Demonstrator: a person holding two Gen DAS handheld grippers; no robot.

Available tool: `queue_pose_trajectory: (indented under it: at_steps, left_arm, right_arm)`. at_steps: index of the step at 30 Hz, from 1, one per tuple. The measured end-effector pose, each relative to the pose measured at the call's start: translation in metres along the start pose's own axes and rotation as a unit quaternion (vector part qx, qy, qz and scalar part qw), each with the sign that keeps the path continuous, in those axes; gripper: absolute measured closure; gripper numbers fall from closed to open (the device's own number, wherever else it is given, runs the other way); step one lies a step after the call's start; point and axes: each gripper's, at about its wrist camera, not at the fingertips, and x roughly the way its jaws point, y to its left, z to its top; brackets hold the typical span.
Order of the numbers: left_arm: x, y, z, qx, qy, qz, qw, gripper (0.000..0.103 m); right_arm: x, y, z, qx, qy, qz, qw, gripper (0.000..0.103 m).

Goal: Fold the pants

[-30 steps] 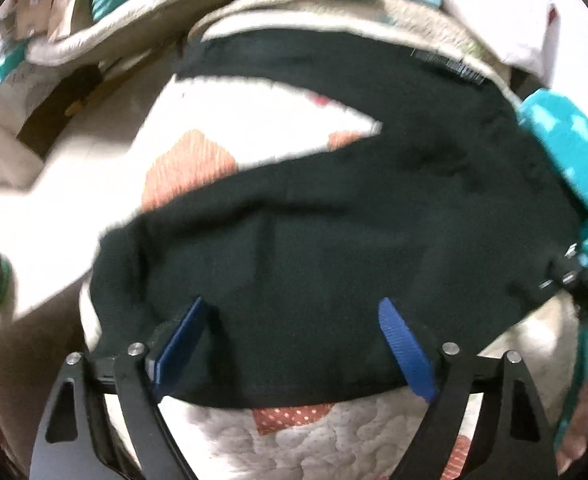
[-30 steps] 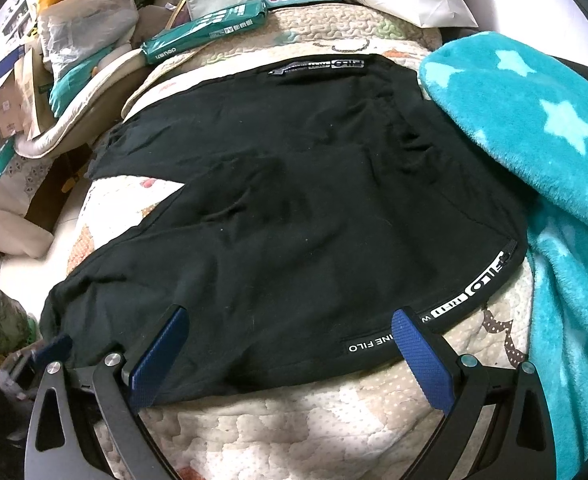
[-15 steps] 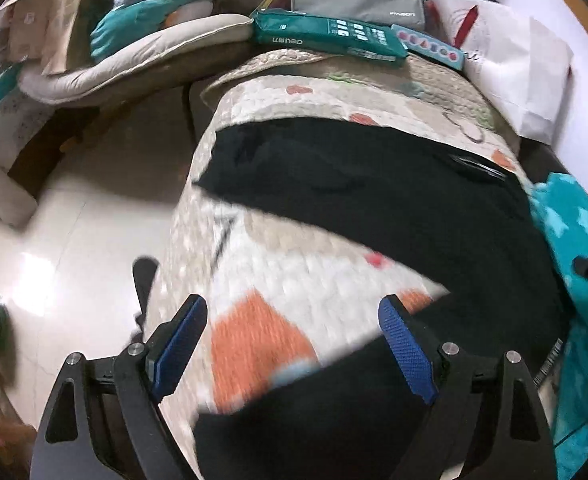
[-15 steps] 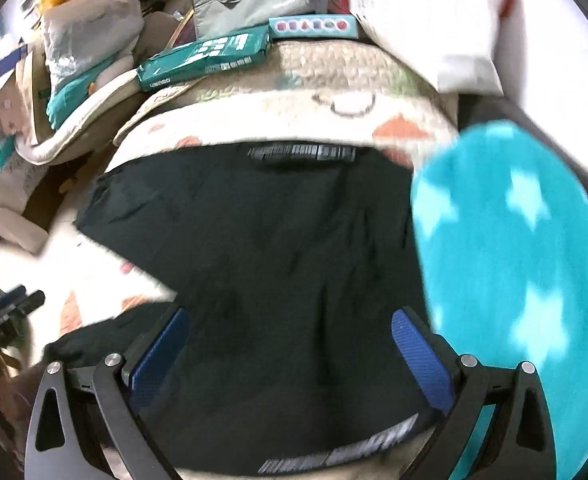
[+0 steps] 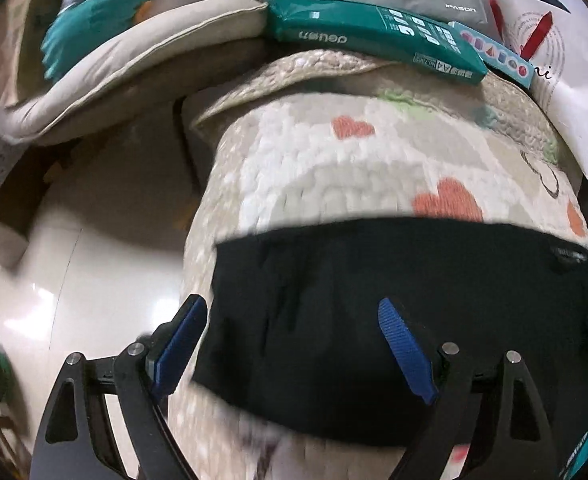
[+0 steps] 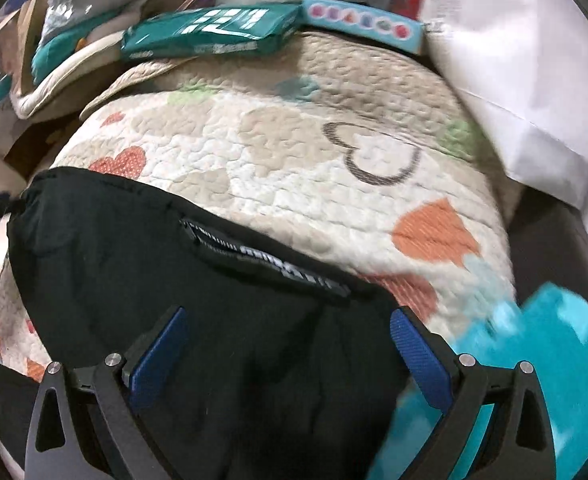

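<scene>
Blue-padded and spread wide, our left claw [image 5: 290, 344] grips nothing; the black pants [image 5: 394, 304] lie just beyond and between its fingers, the left pad sitting at the fabric's near left edge. Our right claw [image 6: 290, 356] is likewise wide apart and empty, hovering over the pants [image 6: 198, 280], whose lettered waistband [image 6: 270, 260] runs just ahead of the fingertips. We see the pants spread on a heart-patterned quilt [image 6: 302, 152], a turquoise blanket [image 6: 534, 360] beside the right finger, and a green package [image 5: 370, 36] at the quilt's far end.

The black pants [image 6: 198, 320] run off the bottom edge; their label lettering [image 6: 286, 268] is blurred.
</scene>
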Motion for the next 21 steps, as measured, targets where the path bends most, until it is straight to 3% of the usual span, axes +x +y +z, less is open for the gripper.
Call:
queue_pose_trajectory:
  at_steps: [4, 6, 8, 11, 14, 18, 21]
  left_arm:
    - [0.022, -0.016, 0.027, 0.042, 0.000, 0.014, 0.9990, 0.016]
    - [0.040, -0.025, 0.037, 0.068, 0.019, 0.015, 0.9974, 0.016]
    - [0.050, -0.033, 0.038, 0.095, 0.037, 0.006, 0.9948, 0.015]
    - [0.050, -0.043, 0.036, 0.154, 0.026, 0.006, 0.9878, 0.015]
    - [0.049, -0.045, 0.034, 0.176, 0.039, -0.010, 0.9836, 0.016]
    - [0.045, -0.045, 0.030, 0.184, 0.059, -0.055, 0.9796, 0.041]
    - [0.040, -0.049, 0.026, 0.211, 0.064, -0.066, 0.9730, 0.068]
  right_arm:
    - [0.013, -0.002, 0.010, 0.001, 0.000, 0.026, 1.000, 0.001]
    - [0.016, -0.007, 0.012, 0.008, 0.001, 0.032, 0.999, 0.001]
    - [0.018, -0.012, 0.014, 0.008, 0.003, 0.039, 0.999, 0.001]
    - [0.019, -0.018, 0.016, -0.001, 0.003, 0.048, 0.999, 0.002]
    - [0.023, -0.019, 0.022, -0.014, 0.002, 0.051, 0.999, 0.004]
    - [0.039, -0.011, 0.030, -0.043, 0.012, 0.060, 0.997, 0.008]
    - [0.057, 0.000, 0.032, -0.073, 0.036, 0.060, 0.995, 0.013]
